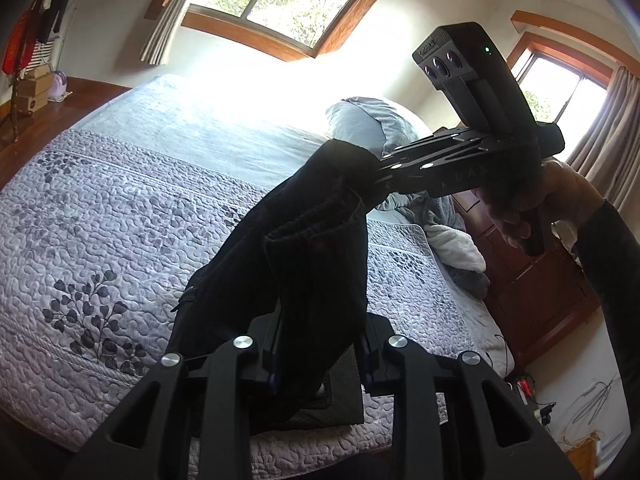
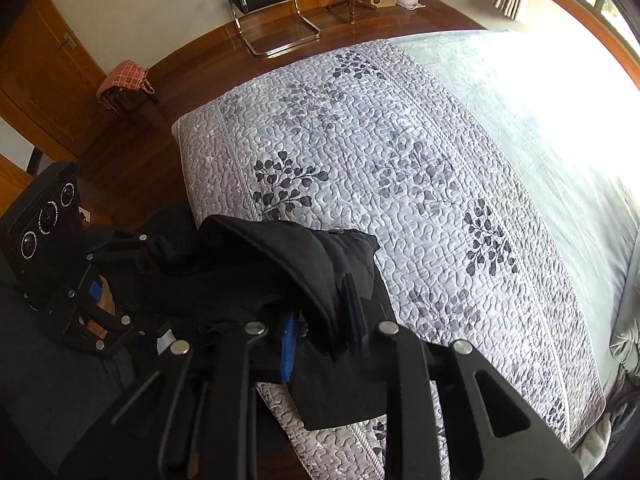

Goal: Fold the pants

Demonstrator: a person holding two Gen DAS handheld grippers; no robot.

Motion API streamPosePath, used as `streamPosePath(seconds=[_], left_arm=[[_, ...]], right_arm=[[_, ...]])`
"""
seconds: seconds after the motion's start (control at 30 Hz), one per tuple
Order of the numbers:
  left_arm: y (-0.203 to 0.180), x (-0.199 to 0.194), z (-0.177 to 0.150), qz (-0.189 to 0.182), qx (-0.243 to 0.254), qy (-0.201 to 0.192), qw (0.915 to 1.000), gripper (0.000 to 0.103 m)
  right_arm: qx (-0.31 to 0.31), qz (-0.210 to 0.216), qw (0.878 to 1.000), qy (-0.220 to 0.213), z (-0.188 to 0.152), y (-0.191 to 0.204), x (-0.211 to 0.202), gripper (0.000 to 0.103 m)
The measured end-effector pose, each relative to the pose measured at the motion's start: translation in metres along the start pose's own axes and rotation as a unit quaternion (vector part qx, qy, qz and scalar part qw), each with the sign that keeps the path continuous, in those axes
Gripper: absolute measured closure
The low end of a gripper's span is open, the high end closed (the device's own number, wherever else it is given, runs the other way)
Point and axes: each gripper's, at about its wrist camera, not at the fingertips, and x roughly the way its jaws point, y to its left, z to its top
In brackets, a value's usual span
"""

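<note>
Two grippers, one pair of black pants (image 1: 304, 248), held above the bed (image 1: 132, 216).
Left gripper (image 1: 320, 360) and right gripper (image 2: 324, 340) fingers pinch the cloth; best to keep it taut and lower both ends evenly.

Both grippers are matte black. The left gripper (image 1: 320, 360) has angular linkage arms with round silver pivot screws and triangular cut-outs. At two o'clock, the right gripper (image 1: 376, 176) carries a ribbed black camera block (image 1: 460, 60) — three round lenses, one green light. The hand (image 1: 520, 208) gripping its handle wears a dark sleeve (image 1: 612, 264).
</note>
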Motion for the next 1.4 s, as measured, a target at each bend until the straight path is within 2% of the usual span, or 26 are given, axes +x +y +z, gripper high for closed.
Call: streamPosePath(seconds=[0.53, 1.4], left_arm=[[-0.047, 0.034, -0.019, 0.000, 0.054, 0.039, 0.9978, 0.075], [-0.090, 0.098, -0.058, 0.008, 0.109, 0.096, 0.9894, 0.074]], right_arm=[[0.009, -0.018, 1.000, -0.017, -0.062, -0.017, -0.003, 0.085], [0.032, -0.023, 0.999, -0.029, -0.142, -0.052, 0.026, 0.086]])
